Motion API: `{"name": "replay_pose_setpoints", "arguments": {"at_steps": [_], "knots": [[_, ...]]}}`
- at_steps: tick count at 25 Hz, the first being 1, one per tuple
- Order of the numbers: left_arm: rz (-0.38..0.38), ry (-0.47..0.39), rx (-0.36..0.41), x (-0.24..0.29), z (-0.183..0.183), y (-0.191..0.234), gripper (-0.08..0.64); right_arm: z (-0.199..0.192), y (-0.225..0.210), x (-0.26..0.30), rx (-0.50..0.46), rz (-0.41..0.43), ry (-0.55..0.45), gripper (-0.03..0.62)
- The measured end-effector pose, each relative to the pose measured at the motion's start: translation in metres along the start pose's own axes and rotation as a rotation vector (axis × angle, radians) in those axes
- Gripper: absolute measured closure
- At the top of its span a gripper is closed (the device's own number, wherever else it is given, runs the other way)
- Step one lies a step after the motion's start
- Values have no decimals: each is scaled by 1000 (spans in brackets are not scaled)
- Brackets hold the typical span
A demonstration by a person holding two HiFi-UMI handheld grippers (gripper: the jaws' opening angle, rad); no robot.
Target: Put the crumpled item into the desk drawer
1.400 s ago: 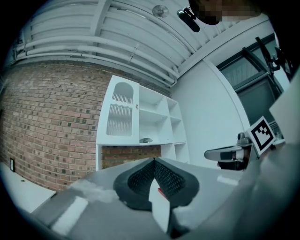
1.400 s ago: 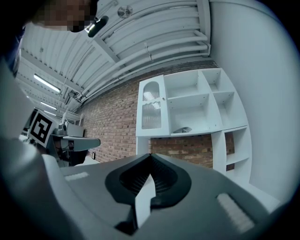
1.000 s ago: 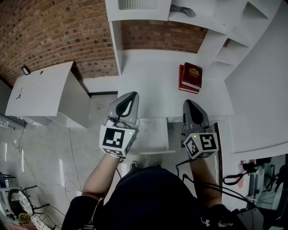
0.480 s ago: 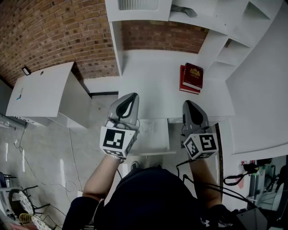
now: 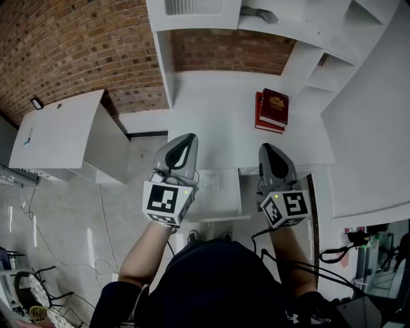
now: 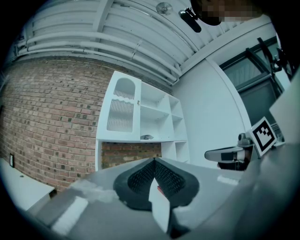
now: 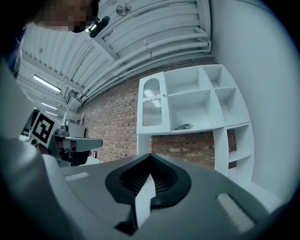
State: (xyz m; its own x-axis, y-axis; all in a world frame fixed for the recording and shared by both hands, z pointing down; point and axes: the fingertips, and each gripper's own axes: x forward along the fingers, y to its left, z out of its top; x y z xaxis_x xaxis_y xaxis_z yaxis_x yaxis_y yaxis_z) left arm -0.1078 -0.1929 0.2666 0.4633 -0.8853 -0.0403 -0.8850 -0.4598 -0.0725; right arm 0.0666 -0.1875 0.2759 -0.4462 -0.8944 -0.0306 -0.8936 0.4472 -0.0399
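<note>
The white desk (image 5: 211,122) stands under a shelf unit. Its drawer (image 5: 218,195) is pulled out below the front edge, between my two grippers. A faint pale crumpled shape (image 5: 210,181) seems to lie at the drawer's far end. A grey crumpled-looking object (image 5: 256,13) sits on a shelf above the desk, also visible in the left gripper view (image 6: 146,137) and the right gripper view (image 7: 183,126). My left gripper (image 5: 187,136) is shut and empty at the drawer's left side. My right gripper (image 5: 264,147) is shut and empty at its right side. Both point up toward the shelves.
Two red books (image 5: 271,110) lie stacked on the desk's right part. A low white cabinet (image 5: 61,138) stands to the left of the desk, before the brick wall (image 5: 77,45). Cables run over the floor (image 5: 70,237) at lower left.
</note>
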Motion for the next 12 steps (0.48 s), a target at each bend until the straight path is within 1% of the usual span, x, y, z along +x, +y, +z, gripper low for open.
{"name": "replay_pose_setpoints", "arguments": {"at_steps": [12], "knots": [[-2,6,1,-1,-2,-1,558,-2,1,-1,11,1,-1,591]]}}
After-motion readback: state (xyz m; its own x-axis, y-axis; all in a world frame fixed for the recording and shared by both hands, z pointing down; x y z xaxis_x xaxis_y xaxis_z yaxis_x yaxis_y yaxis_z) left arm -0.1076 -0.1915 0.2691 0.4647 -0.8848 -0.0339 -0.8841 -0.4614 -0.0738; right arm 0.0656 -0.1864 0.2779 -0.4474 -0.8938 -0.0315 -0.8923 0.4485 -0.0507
